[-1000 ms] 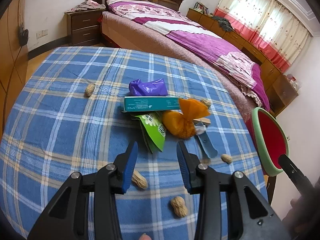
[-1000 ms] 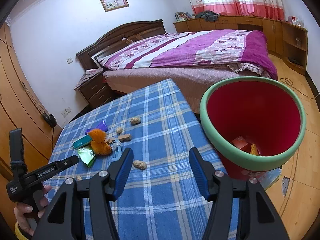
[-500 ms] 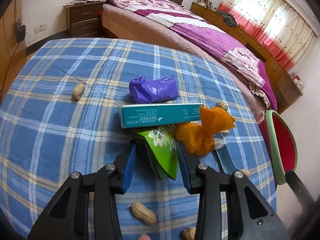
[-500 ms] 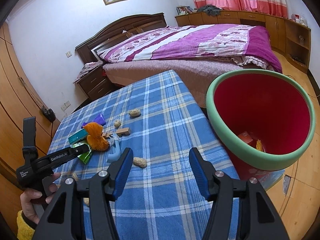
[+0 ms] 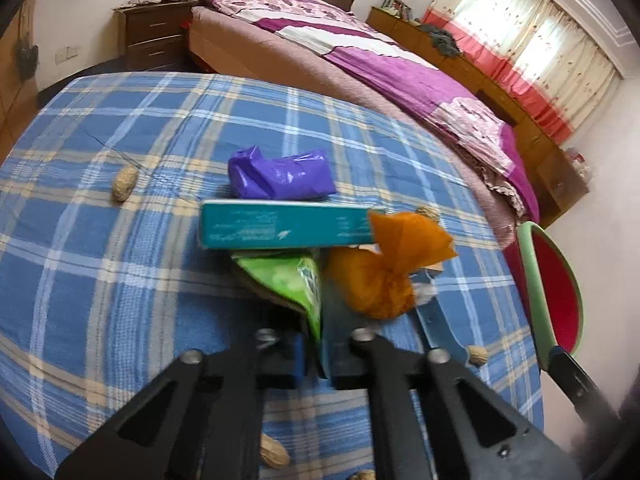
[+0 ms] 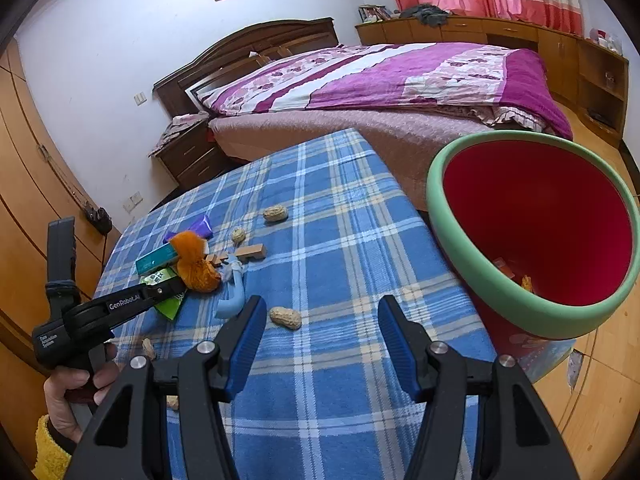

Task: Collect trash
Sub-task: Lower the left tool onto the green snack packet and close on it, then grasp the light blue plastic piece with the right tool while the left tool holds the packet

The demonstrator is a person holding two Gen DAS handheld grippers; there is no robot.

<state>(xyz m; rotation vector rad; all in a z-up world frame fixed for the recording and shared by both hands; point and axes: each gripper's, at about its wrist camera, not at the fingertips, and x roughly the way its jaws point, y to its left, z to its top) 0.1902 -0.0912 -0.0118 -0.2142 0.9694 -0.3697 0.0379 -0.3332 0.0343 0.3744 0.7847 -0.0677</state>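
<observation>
On the plaid table (image 6: 344,240), left gripper (image 5: 314,354) has just closed on the green wrapper (image 5: 290,280), right gripper (image 6: 322,334) gapes empty; bin (image 6: 480,272) holds few scraps, most litter and peanuts remain.

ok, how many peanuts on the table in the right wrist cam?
5 peanuts in shell on the blue plaid tablecloth: the farthest, one beside the crumpled orange wrapper, one just ahead of the right claw, two near the person's left hand. More may be hidden.

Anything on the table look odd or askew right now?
Only the litter: a flat teal box lies tilted across the green snack wrapper pinched by the left claw, and peanut shells lie scattered.
</observation>
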